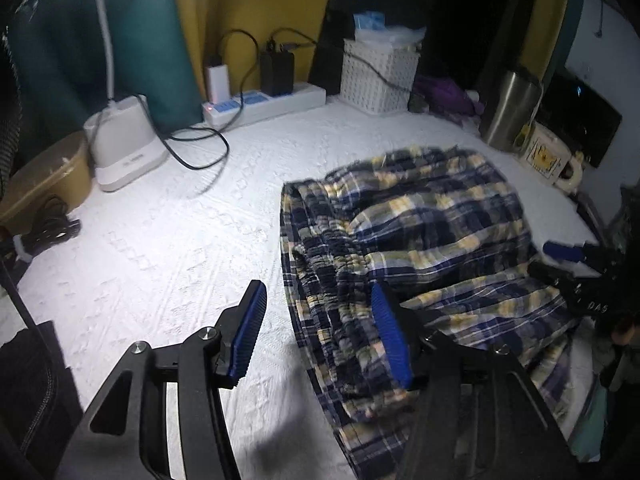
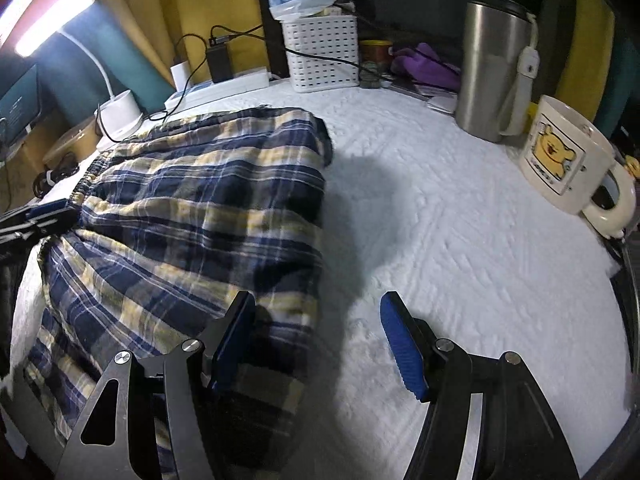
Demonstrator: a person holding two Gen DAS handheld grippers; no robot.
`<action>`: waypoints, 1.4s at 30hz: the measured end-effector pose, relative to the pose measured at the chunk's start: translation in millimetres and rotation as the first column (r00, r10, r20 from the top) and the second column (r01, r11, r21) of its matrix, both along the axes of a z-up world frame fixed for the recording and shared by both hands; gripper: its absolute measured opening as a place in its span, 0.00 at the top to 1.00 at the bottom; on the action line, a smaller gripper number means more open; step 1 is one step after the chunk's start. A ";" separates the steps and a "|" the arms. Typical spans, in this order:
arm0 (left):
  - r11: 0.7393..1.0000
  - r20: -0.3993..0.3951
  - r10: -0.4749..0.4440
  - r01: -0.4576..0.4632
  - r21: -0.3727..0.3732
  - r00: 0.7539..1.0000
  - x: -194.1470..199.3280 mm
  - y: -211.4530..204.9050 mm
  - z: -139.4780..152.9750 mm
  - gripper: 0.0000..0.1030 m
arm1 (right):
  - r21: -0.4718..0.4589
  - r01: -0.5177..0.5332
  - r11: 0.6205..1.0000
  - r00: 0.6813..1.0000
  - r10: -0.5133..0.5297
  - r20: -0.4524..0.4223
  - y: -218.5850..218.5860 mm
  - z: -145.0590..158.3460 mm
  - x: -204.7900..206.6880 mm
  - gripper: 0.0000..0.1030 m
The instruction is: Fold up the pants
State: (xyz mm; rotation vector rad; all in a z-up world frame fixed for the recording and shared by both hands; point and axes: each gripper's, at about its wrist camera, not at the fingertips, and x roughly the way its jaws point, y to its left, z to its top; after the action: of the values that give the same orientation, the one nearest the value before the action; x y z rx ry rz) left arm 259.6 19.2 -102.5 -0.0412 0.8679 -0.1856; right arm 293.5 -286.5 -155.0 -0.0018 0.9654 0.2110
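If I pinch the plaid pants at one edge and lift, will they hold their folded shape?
Probably not. The plaid pants lie in soft wrinkles and bunch at the elastic waistband, so they look floppy and would likely sag and unfold. On the textured white cover they would probably drag rather than slide.
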 end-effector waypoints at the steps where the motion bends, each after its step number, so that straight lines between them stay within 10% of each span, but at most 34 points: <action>1: 1.000 0.009 0.002 -0.002 -0.019 1.000 -3.7 1.5 4.4 0.46 | 0.006 0.003 1.000 1.000 -0.003 0.001 -1.7 1.6 -2.9 0.35; 42: 0.999 -0.055 -0.051 0.050 -0.017 0.997 -42.7 -13.5 -37.6 0.39 | -0.049 -0.053 0.997 0.998 0.055 0.045 9.4 -1.9 -77.7 0.30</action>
State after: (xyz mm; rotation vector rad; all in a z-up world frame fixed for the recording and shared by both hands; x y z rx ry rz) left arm 216.9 5.7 -140.2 -0.0389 0.9229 -0.2395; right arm 215.8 -277.1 -156.9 -0.0764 0.9252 0.2362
